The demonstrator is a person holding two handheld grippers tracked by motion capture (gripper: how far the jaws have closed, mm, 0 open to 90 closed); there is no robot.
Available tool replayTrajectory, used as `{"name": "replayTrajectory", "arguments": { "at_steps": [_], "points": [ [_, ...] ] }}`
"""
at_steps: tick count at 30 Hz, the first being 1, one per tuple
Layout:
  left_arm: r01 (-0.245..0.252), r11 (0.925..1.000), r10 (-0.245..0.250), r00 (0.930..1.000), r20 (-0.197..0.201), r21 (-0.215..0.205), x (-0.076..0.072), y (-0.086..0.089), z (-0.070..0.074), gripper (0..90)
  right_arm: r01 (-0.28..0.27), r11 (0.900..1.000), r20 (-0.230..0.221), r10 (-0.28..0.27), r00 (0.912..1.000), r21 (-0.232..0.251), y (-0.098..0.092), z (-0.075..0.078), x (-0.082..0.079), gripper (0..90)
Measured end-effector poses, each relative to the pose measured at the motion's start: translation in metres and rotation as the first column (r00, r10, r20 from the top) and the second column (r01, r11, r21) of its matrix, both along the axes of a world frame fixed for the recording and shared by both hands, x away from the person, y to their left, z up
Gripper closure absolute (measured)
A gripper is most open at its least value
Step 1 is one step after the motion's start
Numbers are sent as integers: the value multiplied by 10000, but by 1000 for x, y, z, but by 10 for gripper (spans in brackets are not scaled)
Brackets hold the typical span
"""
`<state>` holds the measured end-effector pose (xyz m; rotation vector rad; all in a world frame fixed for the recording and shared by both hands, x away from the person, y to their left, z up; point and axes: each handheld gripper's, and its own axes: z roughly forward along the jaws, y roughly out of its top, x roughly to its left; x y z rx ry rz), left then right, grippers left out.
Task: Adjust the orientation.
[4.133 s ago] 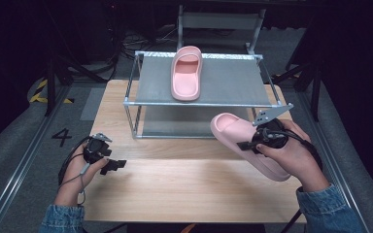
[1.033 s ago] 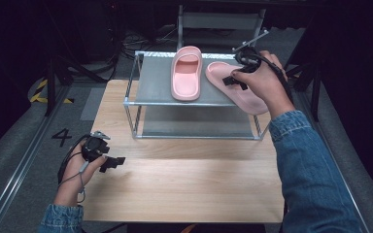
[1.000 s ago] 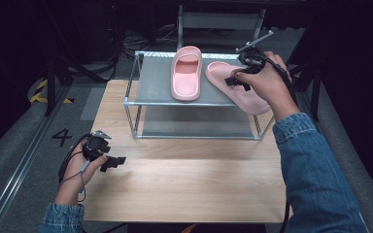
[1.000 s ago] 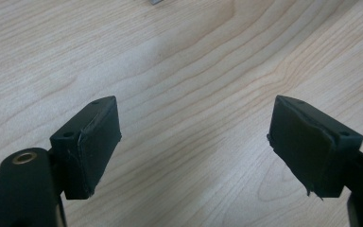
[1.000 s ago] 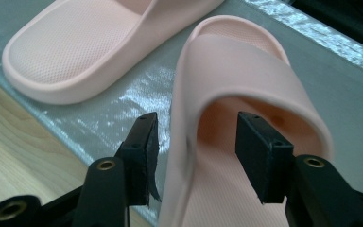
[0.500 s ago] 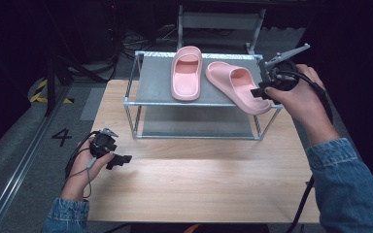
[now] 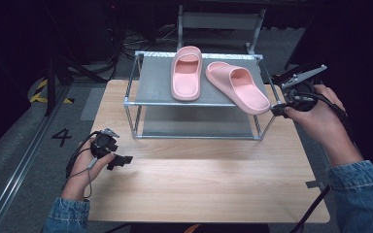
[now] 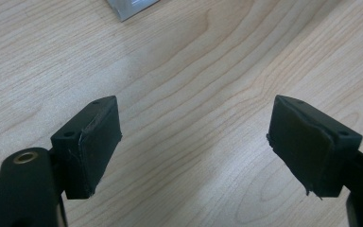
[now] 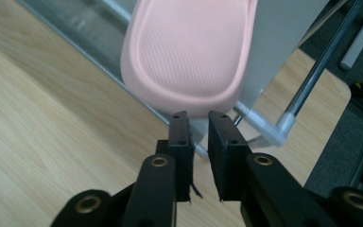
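**Second slipper on rack, heel overhangs corner**

Desk [image 7: 209, 189] carries the rack [image 7: 155, 87], both pink slippers on its top shelf. Left slipper [image 7: 186, 73] sits square; right slipper [image 7: 237, 86] lies skewed, heel poking past the front right corner. Right gripper [image 7: 278, 109] is just off that heel, fingers [image 9: 222, 142] just closed to a narrow gap, nothing between them. Left gripper [image 7: 120, 160] idles low over the desk, fingers [image 8: 92, 142] spread wide, empty.

Risks, my read:
- a brush from the right gripper at the heel could tip the slipper off the shelf
- trailing cable could snag the rack post
- skew leaves the pair untidy; a nudge inward may shove the left slipper
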<state>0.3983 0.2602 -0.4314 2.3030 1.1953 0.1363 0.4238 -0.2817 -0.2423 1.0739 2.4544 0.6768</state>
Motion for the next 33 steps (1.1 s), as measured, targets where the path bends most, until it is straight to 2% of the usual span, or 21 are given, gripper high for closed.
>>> {"name": "replayTrajectory", "arguments": {
  "at_steps": [7, 12, 18, 24, 29, 31, 32, 33],
  "points": [
    [27, 10000, -27, 10000, -55, 26, 0, -1, -1, 185, -60, 9994, -410, 46, 9991, -341, -1, -16, 3, 892],
    [143, 9999, -144, 9998, -131, -73, -1, 0, -1, 186, -279, 9992, -498, 265, 9984, -292, 5, -20, 7, 899],
    [180, 9998, -181, 9998, -126, -83, -1, 2, -1, 186, -423, 9977, -635, 389, 9972, -531, 19, -22, 11, 900],
    [165, 9999, -165, 9998, -112, -32, -2, 3, 0, 186, -729, 9970, -674, 710, 9952, -269, 32, -21, 13, 900],
    [128, 9999, -128, 9999, -115, -12, -3, 4, 0, 186, -1058, 9941, -807, 1035, 9913, -247, 49, -22, 17, 900],
    [105, 9999, -105, 9999, -117, -24, -4, 4, 0, 186, -1199, 9927, -867, 1184, 9892, -132, 57, -22, 19, 900],
    [107, 9999, -108, 9999, -106, -30, -4, 4, 0, 186, -1379, 9904, -947, 1385, 9858, 128, 66, -21, 20, 900],
    [107, 9999, -108, 9999, -106, -30, -4, 4, 0, 186, -1379, 9904, -947, 1385, 9858, 128, 66, -21, 20, 900]
  ]
}}
